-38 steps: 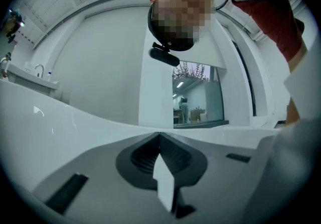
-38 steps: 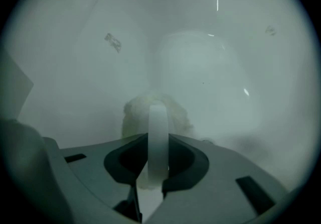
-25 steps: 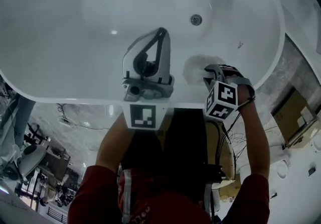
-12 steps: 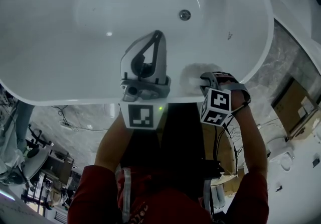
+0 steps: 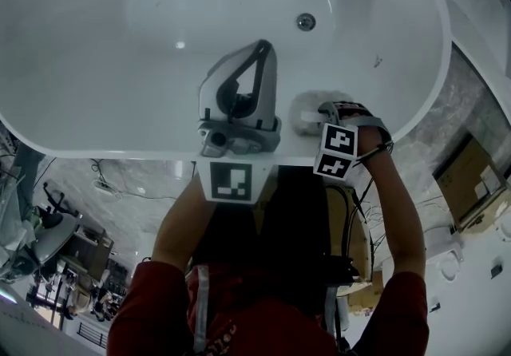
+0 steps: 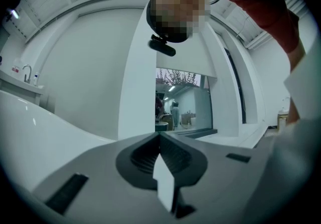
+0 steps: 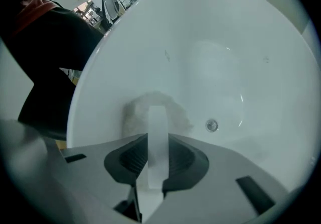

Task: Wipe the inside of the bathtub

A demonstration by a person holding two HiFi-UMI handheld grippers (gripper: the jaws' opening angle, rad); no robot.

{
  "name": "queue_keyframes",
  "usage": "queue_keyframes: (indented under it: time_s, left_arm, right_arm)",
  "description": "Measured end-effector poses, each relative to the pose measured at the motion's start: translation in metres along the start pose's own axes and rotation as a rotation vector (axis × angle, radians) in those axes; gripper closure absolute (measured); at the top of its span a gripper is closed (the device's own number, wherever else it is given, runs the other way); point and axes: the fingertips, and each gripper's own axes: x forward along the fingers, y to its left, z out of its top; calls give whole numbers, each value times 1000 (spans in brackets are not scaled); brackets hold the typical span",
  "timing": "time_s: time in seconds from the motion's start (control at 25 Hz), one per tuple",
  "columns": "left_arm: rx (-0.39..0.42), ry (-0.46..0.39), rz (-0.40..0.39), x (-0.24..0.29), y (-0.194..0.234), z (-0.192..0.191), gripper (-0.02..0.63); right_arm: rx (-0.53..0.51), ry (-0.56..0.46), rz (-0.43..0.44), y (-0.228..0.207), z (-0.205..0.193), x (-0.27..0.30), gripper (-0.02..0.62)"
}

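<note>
Against the bathtub [image 5: 96, 67] wall, right hand-held gripper [image 5: 316, 116] still clamps the cloth [image 5: 300, 102]; left hand-held gripper [image 5: 260, 51] stays closed.

Brightly, coolly lit from above; glinting off the bathtub [image 5: 96, 83] beyond the left gripper [image 5: 262, 47]; bowed, dark-cornered at the edges; blurred nearest the right gripper [image 7: 150, 140].

bathtub [image 5: 96, 51] showing glossy white; drain [image 5: 305, 21] glinting silver | cloth [image 5: 303, 107] looking white (barely off the tub's tone) | left gripper [image 5: 259, 47] showing grey; marker cube [image 5: 337, 151] wearing black-and-white squares | sleeve [image 5: 156, 306] showing dark red
</note>
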Motion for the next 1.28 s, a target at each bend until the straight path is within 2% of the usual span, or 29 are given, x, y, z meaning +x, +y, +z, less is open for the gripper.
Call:
queue_keyframes:
  time_s: [0.2,0.6,0.84,1.08,1.28]
  left_arm:
    - [1,21,20,8,5,-24,592]
    - [26,40,36,27,-5,-66,592]
    - [57,27,70,37,4,-79,592]
    - [89,15,59,50,7,-95,592]
    - [86,15,63,53,10,-108,592]
  right_arm:
    - [-11,-8,-38,-23,-3,40,502]
    - [-68,14,-37,-60,-8,112,502]
    - [-105,25,-74,-82,-8,148,502]
    - [-140,38,-92,-104,-7,184,503]
    - [-156,48,-120,-117,-6,209,503]
